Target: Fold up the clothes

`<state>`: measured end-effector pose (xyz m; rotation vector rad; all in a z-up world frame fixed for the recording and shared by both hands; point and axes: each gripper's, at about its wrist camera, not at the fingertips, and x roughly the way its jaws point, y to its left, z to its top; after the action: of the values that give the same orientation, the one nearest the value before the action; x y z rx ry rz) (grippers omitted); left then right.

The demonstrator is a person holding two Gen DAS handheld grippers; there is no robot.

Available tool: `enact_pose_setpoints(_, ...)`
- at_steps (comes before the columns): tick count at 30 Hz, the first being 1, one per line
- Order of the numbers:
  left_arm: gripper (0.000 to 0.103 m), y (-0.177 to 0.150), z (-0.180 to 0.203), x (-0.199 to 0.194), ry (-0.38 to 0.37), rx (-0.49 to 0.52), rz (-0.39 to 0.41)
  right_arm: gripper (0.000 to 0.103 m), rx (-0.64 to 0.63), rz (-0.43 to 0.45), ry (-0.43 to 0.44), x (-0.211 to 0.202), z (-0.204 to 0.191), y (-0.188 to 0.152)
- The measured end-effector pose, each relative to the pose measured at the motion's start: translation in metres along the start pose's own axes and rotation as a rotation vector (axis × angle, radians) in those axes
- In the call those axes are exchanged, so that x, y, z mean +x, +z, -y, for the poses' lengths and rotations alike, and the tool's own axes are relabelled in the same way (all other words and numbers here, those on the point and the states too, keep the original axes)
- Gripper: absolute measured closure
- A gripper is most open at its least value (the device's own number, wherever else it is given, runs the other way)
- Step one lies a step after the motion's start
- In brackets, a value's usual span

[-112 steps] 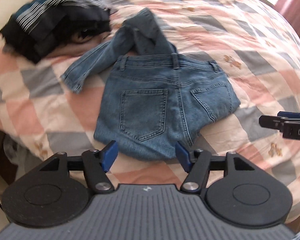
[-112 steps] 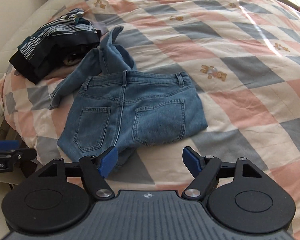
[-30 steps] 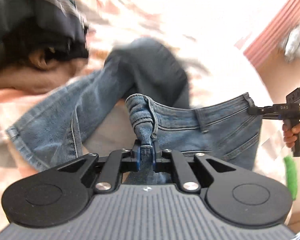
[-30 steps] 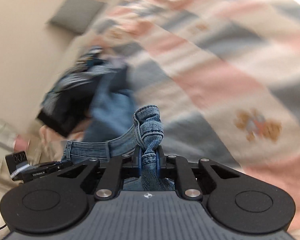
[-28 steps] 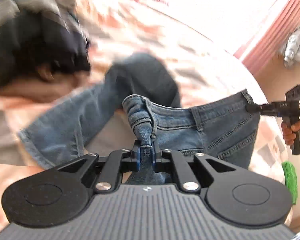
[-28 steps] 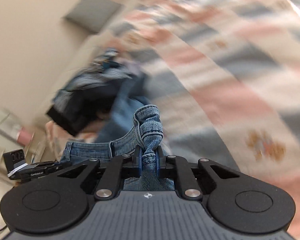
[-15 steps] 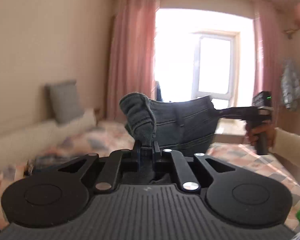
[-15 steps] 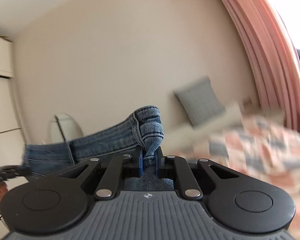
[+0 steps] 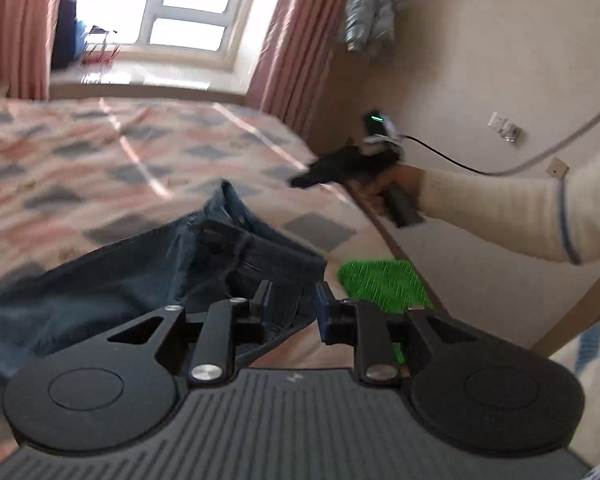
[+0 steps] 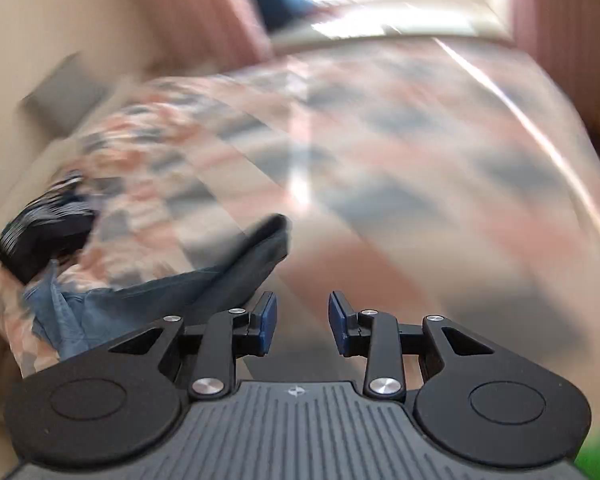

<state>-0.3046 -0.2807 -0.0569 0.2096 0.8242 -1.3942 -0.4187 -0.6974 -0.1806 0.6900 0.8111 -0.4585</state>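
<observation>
A: Your left claw (image 9: 291, 306) is standing partly open low in the centre of the left wrist view, and nothing is sitting between its blue pads. The jeans (image 9: 148, 276) are lying crumpled on the bed (image 9: 100, 152) right in front of it, spreading from the centre out to the lower left of the frame.

B: And the denim is passing just behind your left finger (image 9: 262, 300), though whether it is touching I cannot tell. Your right claw (image 10: 302, 322) is gaping by about the same amount at the bottom centre of its own view, gripping nothing.

A: That right wrist view is smearing badly. You are still getting the jeans (image 10: 160, 292) as a dark blue band running from the lower left up towards the middle, resting on the checked bedspread (image 10: 420, 180).

B: At the left edge of that frame a dark striped pile of clothes (image 10: 44, 224) is sitting on the bed, close to the far end of the jeans.

A: Back in the left wrist view, your right hand (image 9: 384, 194) is holding the other claw (image 9: 300, 180) up at the right of centre, above the bed's edge and well clear of the jeans. A cream sleeve (image 9: 500, 212) is reaching in from the right edge.

B: A green mat (image 9: 380, 284) is showing below that hand, and pink curtains (image 9: 288, 40) are framing the window (image 9: 188, 8) along the top.
</observation>
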Motion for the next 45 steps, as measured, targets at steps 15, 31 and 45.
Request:
enact_pose_setpoints(15,0.061,-0.043,-0.268,-0.072,0.567,-0.768,-0.064,0.051,0.778,-0.198,0.111,0.013,0.056,-0.231)
enact_pose_setpoints(31,0.032,0.047,-0.591,0.062,0.645,-0.854,-0.201,0.032,1.002,-0.071,-0.175,0.071,-0.06,-0.228)
enact_pose_setpoints(45,0.103,0.02,-0.576,-0.032,0.459,-0.748,-0.146,0.029,1.003,0.033,-0.462,0.075,-0.061,-0.203)
